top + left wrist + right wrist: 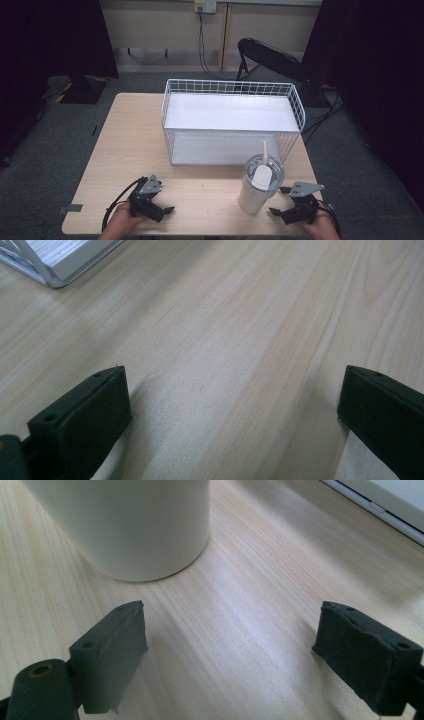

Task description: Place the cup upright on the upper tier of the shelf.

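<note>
Table: I see a pale wood-grain top, set on grey carpet.
Room: dark curtains hang on both sides; a black folding chair stands behind the table, and a cable drops from a wall socket.
Basket: a white wire basket sits toward the far side of the table, a white panel as its floor. Its near corner shows in the left gripper view.
Cup: a white cup with a clear lid and a straw stands upright, just in front of the basket's near right corner.
Left gripper: I have it low at the near edge, left of the cup and well apart from it. Jaws spread wide, bare wood between them, holding nothing.
Right gripper: mine sits near the cup's base, on its right. Jaws wide apart, nothing between them; the cup wall stands just ahead, not touched.
</note>
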### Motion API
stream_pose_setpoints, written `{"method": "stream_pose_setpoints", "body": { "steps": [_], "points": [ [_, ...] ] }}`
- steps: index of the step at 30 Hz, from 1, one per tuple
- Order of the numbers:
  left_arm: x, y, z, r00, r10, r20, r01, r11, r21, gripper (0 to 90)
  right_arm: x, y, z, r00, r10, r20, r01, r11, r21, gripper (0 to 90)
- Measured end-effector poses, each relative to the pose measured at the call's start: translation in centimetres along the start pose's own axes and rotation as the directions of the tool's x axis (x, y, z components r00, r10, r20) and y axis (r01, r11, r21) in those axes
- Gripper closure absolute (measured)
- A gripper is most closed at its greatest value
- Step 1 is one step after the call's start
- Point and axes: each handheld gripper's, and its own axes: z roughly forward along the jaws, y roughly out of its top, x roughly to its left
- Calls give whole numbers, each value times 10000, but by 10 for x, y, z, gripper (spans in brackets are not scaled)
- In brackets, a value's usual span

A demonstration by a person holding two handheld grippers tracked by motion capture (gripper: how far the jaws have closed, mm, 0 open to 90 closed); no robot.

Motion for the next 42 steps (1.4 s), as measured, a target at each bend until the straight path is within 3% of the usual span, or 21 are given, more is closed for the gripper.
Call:
{"method": "stream_pose_setpoints", "body": {
  "steps": [6, 10, 15, 18, 23, 24, 28, 42],
  "points": [
    [0, 0, 0, 10000, -1, 3, 1, 10000, 1, 0, -3, -3, -4, 9998, 214, -35, -214, 9998, -56, 135],
    [0, 0, 0, 10000, -11, 13, 11, 10000, 0, 0, -5, -5, -10, 9996, 278, 41, -278, 9993, 231, 140],
    [0, 0, 0, 10000, -10, 11, 10, 10000, 0, 0, -2, -2, -15, 9999, 97, -87, -94, 9994, 330, 141],
    [0, 0, 0, 10000, 1, 11, -1, 10000, 6, 0, 0, 3, -22, 9996, 151, -245, -149, 9999, 86, 142],
    [0, 0, 0, 10000, 3, 9, -3, 10000, -2, 0, 1, 8, -27, 9992, 174, -358, -170, 9998, 113, 141],
    [0, 0, 0, 10000, 1, 7, -1, 10000, -4, 0, 1, 9, -31, 9977, 431, -527, -435, 9990, -62, 142],
    [0, 0, 0, 10000, 4, 7, -4, 10000, -2, 0, 2, 13, -34, 9964, 532, -657, -545, 9983, -192, 142],
    [0, 0, 0, 10000, 3, 7, -3, 10000, -2, 0, 18, 44, -32, 9928, -19, -1199, -30, 9992, -405, 139]
  ]
}}
